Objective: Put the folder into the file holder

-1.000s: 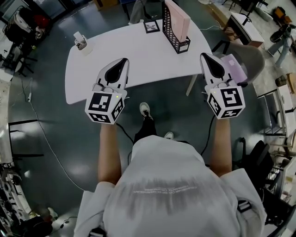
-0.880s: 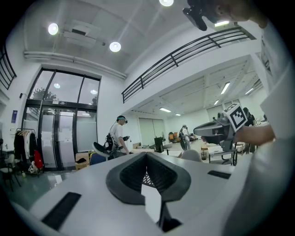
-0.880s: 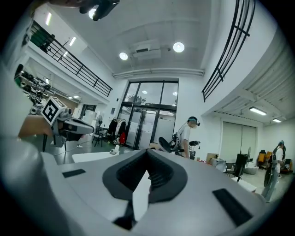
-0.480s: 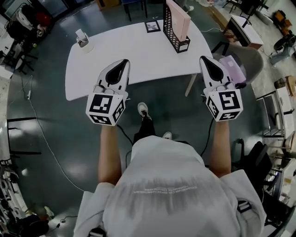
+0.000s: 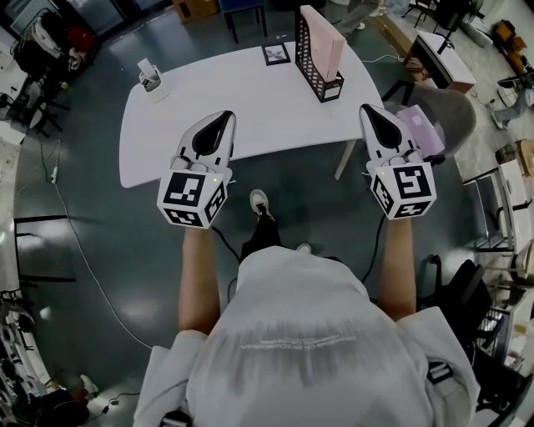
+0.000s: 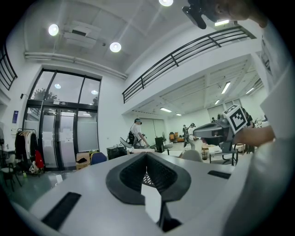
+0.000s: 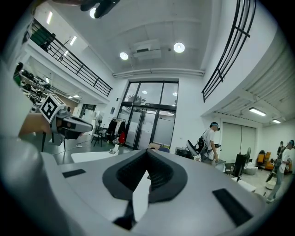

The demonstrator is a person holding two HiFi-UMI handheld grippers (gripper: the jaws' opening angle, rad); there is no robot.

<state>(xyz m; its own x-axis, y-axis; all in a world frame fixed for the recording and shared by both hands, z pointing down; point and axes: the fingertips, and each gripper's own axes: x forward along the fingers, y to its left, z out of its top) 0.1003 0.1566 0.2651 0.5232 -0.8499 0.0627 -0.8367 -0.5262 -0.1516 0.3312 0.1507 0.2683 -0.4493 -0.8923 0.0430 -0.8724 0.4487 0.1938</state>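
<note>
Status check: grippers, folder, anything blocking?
Left gripper shut, empty. Right gripper shut, empty. Pink folder standing in file holder on table. Nothing in the way.

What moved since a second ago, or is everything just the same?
Hardly anything. Someone walking past the far side of the table went from the left of the file holder to its right, where a leg now shows. The left tool and right tool stayed shut, empty and hovering by the table's near edge. The pink folder still stands in the holder.
</note>
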